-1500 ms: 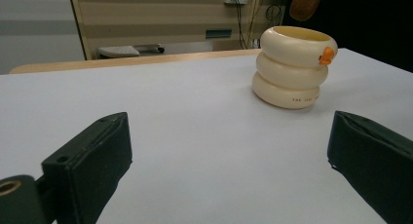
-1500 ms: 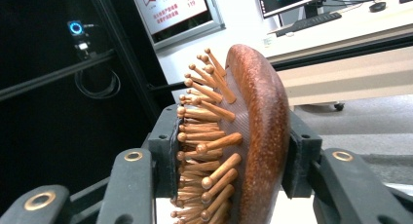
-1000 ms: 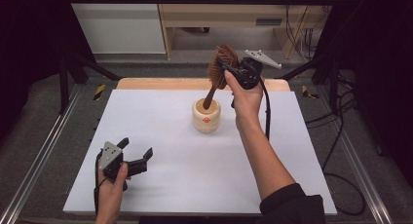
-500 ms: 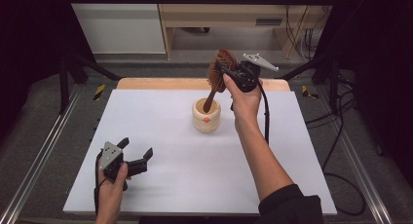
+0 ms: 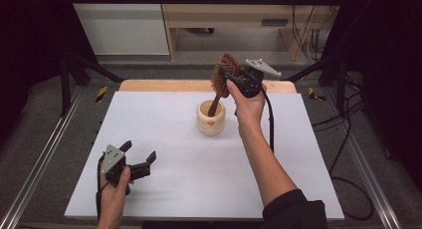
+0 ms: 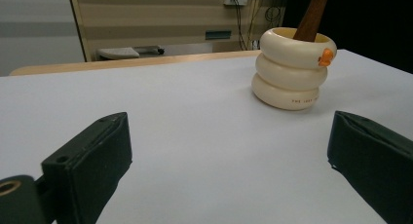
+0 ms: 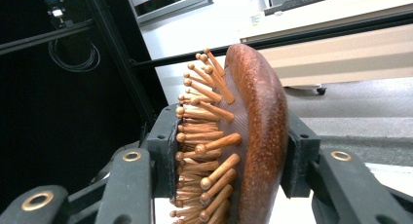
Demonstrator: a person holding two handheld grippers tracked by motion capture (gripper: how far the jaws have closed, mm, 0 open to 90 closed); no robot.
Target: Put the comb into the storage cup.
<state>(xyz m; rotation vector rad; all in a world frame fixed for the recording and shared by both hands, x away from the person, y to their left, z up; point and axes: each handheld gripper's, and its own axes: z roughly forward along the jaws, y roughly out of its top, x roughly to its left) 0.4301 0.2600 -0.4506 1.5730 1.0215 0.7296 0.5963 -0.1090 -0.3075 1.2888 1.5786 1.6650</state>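
A brown wooden hairbrush (image 5: 222, 74) stands handle-down in a cream ringed cup (image 5: 210, 118) near the middle back of the white table. My right gripper (image 5: 230, 75) is shut on the brush head; in the right gripper view its jaws press the bristles and the wooden back of the hairbrush (image 7: 243, 136). My left gripper (image 5: 137, 157) rests open at the front left of the table, well away from the cup. In the left gripper view the cup (image 6: 291, 68) stands ahead to the right with the brush handle (image 6: 312, 14) rising from it.
The white table top (image 5: 179, 159) has a wooden strip (image 5: 164, 85) along its back edge. Metal rails (image 5: 40, 159) run down both sides. A cable (image 5: 271, 124) trails from my right gripper along the forearm.
My right gripper has shifted slightly left and down with the brush head in it. The left gripper has stayed put.
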